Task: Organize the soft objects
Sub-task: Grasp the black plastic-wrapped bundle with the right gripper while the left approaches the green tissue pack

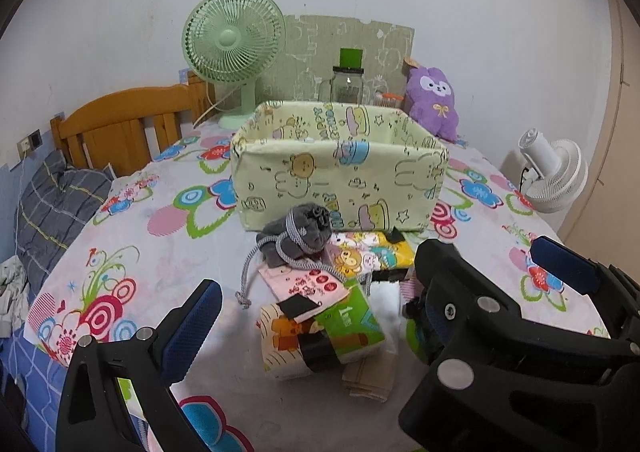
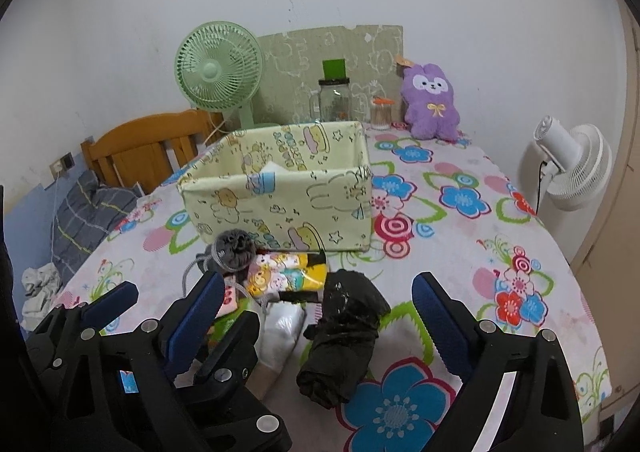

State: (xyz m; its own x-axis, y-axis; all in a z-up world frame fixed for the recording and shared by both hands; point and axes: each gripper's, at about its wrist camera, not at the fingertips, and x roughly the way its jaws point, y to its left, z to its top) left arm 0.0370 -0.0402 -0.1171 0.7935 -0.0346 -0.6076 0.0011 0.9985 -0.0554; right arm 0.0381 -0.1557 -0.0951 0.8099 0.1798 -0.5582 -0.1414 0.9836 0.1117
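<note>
Right wrist view: a rolled black cloth bundle (image 2: 344, 336) lies on the flower-print bedsheet (image 2: 460, 188), between the two blue pads of the right gripper (image 2: 320, 326). The jaws stand wide and touch nothing. Just left of the bundle: a white tissue pack (image 2: 284, 328); beyond it, a yellow cartoon-print packet (image 2: 288, 272) and a grey drawstring pouch (image 2: 234, 250), both lying against the front wall of the pale yellow fabric storage box (image 2: 280, 204). The box is upright and open-topped, with something white showing inside.

Left wrist view: a green tissue pack (image 1: 352, 324) lies tilted on a cartoon-print tissue pack (image 1: 288, 336), with a pink card (image 1: 304, 284) overlapping them from behind. The left gripper (image 1: 312, 326) has its jaws spread wide around this pile, gripping nothing.

At the far edge, against the wall: a green desk fan (image 1: 234, 40), a glass jar (image 1: 348, 86), a purple plush rabbit (image 1: 434, 96). To the right, off the bed, a white fan (image 1: 554, 168). To the left, a wooden headboard (image 1: 124, 120) and a grey plaid pillow (image 1: 56, 208).
</note>
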